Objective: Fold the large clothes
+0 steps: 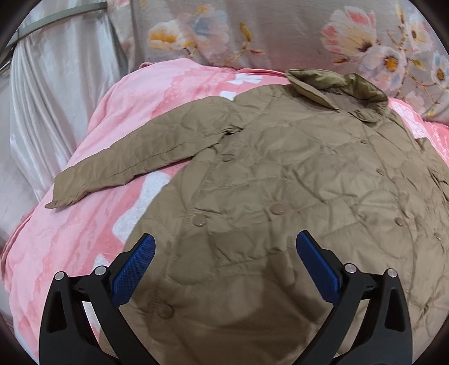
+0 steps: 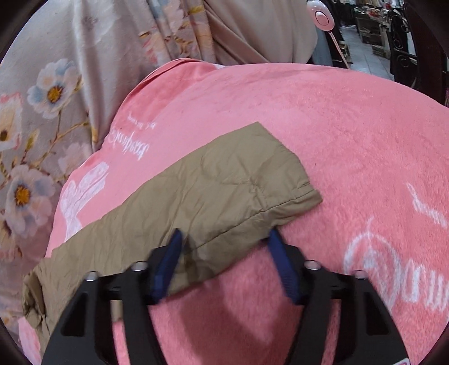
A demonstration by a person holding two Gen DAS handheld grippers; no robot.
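Note:
A khaki quilted jacket lies flat, front up and buttoned, on a pink blanket. Its collar is at the far side and one sleeve stretches out to the left. My left gripper is open and empty, hovering over the jacket's lower front. In the right wrist view the other sleeve lies across the pink blanket, cuff to the right. My right gripper is open at the sleeve's near edge, its fingers straddling the fabric without gripping it.
Floral curtain fabric hangs behind the bed, also at left in the right wrist view. Shiny grey cloth hangs at the left. A pink-white device and a shop-like room show at far right.

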